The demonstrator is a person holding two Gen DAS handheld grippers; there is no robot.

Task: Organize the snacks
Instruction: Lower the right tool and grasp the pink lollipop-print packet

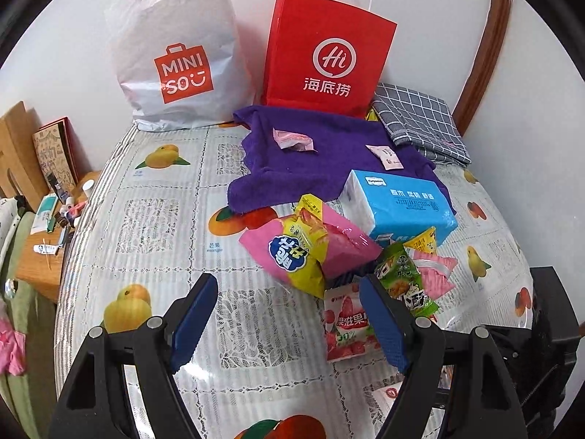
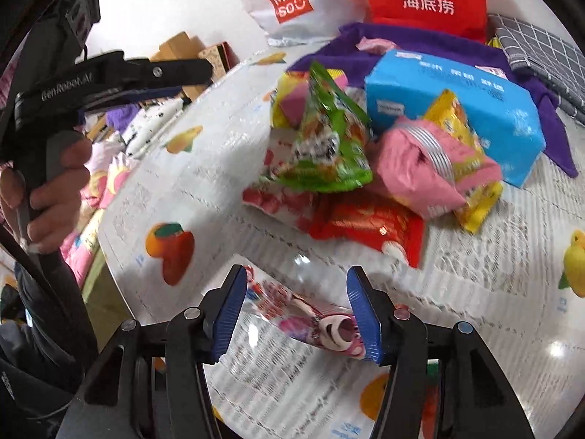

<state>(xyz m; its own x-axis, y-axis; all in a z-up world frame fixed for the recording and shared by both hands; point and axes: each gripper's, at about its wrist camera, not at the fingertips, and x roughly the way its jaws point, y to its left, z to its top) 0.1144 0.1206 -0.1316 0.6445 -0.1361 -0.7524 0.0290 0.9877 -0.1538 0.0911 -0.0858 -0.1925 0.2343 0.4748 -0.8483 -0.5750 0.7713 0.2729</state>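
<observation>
Light, crinkly pink snack packet [image 2: 310,323] near tabletop's front edge, pinched crosswise by right gripper [image 2: 305,314] jaws half-closed; slippery film, better gripped mid-body; left gripper [image 1: 289,323] jaws wide, empty

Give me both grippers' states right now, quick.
Left gripper: open, holding nothing, above the tablecloth.
Right gripper: closed on a pink-and-white snack packet.

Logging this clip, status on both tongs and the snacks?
Left tongs open, empty. Right tongs closed on pink snack packet. Snack pile beside tissue pack. Nothing in the way.
</observation>
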